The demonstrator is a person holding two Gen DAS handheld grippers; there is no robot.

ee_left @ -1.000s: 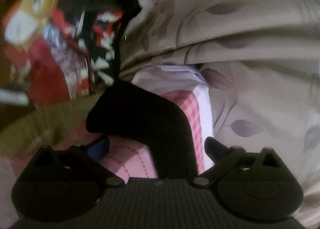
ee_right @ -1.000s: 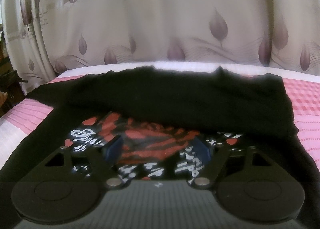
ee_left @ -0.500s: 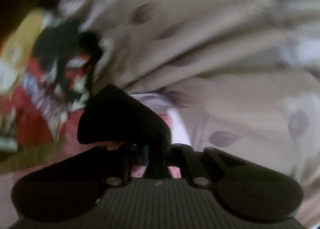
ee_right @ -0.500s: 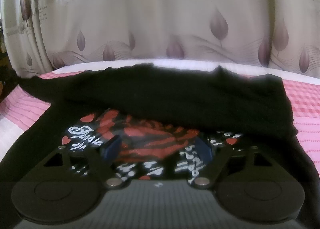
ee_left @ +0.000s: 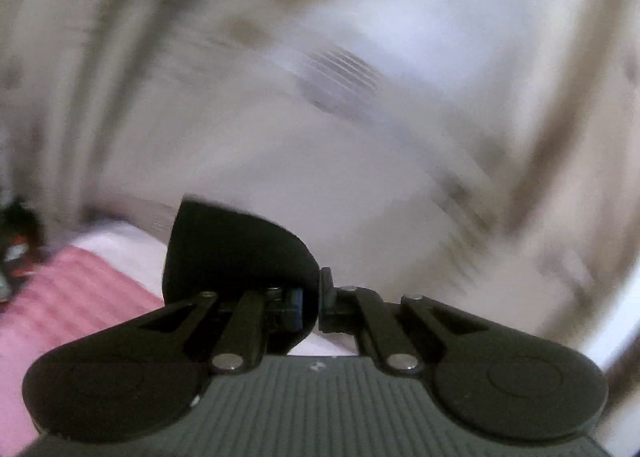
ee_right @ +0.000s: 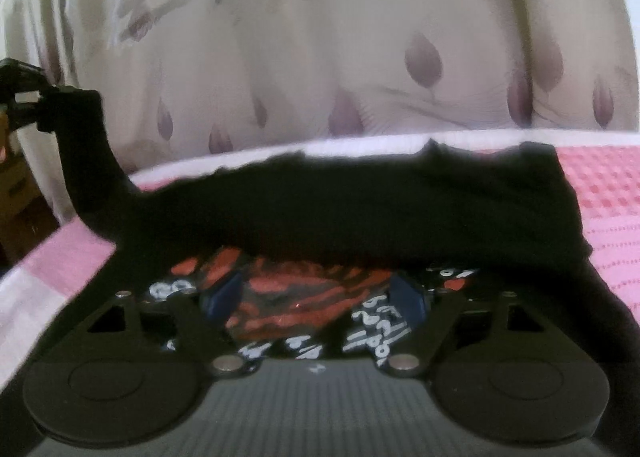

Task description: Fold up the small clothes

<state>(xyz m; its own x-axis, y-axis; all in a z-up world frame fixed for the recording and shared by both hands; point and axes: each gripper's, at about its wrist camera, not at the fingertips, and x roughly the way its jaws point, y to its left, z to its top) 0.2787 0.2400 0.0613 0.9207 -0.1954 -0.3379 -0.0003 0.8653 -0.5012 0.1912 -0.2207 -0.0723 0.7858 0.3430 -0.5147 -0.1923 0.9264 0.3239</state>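
Observation:
A black T-shirt (ee_right: 360, 209) with a red and white print (ee_right: 304, 297) lies on a pink checked bed cover (ee_right: 608, 193); its upper part is folded down over the print. My left gripper (ee_left: 311, 299) is shut on a black corner of the shirt (ee_left: 232, 245) and holds it up off the bed. In the right wrist view that gripper (ee_right: 20, 101) shows at the far left, pulling the shirt's left end upward. My right gripper (ee_right: 316, 297) is open, low over the printed area, with nothing between its fingers.
A beige curtain with purple leaf shapes (ee_right: 360, 57) hangs just behind the bed. The left wrist view is motion-blurred; a pale vent-like shape (ee_left: 340, 77) and the pink cover (ee_left: 72, 297) show in it. A dark edge (ee_right: 16, 193) borders the bed at left.
My left gripper closed on the shirt's black corner and lifted it, swinging away from the clothes pile toward the curtain. The shirt's left end rose. My right gripper stayed open over the print.

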